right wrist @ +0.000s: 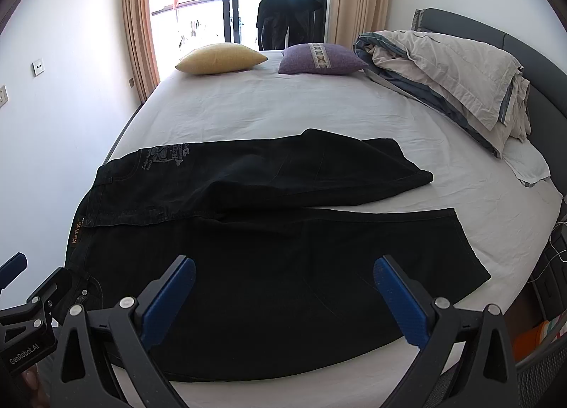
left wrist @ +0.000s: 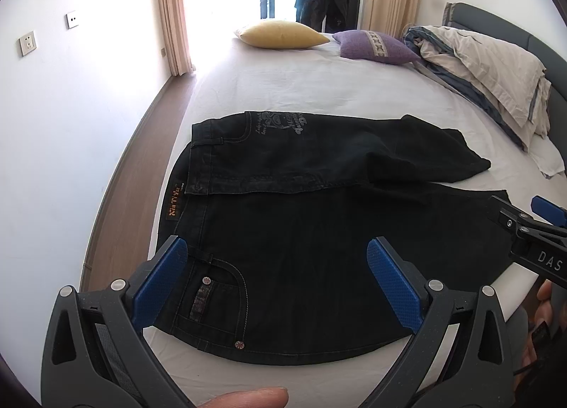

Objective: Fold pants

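Left gripper (left wrist: 276, 282) wide open, holding nothing, over the waist pocket of the black pants (left wrist: 319, 231); right gripper (right wrist: 283, 301) wide open, also unloaded, above the near leg. Pants lie flat on bed (right wrist: 248, 107) ahead of both, far leg angled. Beyond: yellow pillow (right wrist: 221, 59), purple pillow (right wrist: 320, 59), bedding pile (right wrist: 453, 71).
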